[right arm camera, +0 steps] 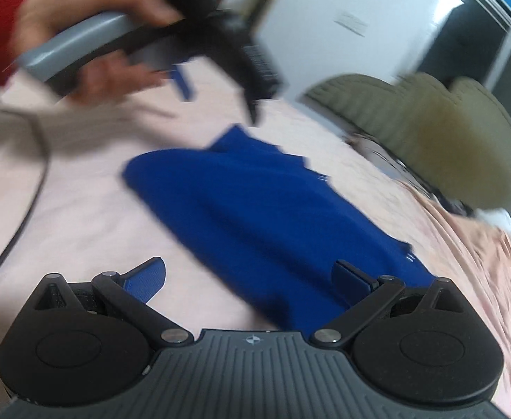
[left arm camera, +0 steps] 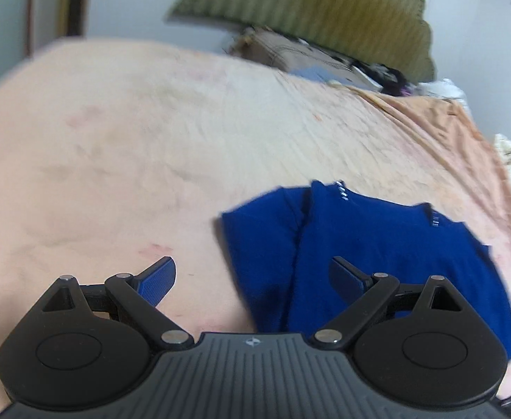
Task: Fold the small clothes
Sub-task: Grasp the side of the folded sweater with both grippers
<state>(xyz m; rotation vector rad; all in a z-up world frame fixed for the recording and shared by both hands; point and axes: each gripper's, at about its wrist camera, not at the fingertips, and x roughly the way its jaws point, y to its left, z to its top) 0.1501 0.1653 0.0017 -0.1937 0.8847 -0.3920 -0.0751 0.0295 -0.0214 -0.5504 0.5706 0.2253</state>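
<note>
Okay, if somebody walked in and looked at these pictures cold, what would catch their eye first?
The bright blue garment lying on the pale pink bedspread stands out most. Both tools hover open over it: the left hand-held gripper near one edge, the right hand-held gripper near another. Behind sits an olive green cushion at the bed's far end.

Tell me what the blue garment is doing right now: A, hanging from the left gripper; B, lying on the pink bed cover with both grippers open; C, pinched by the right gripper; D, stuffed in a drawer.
B: the blue garment lies on the pink bed cover, and both the left gripper and the right gripper have their jaws spread wide, gripping nothing.
</note>
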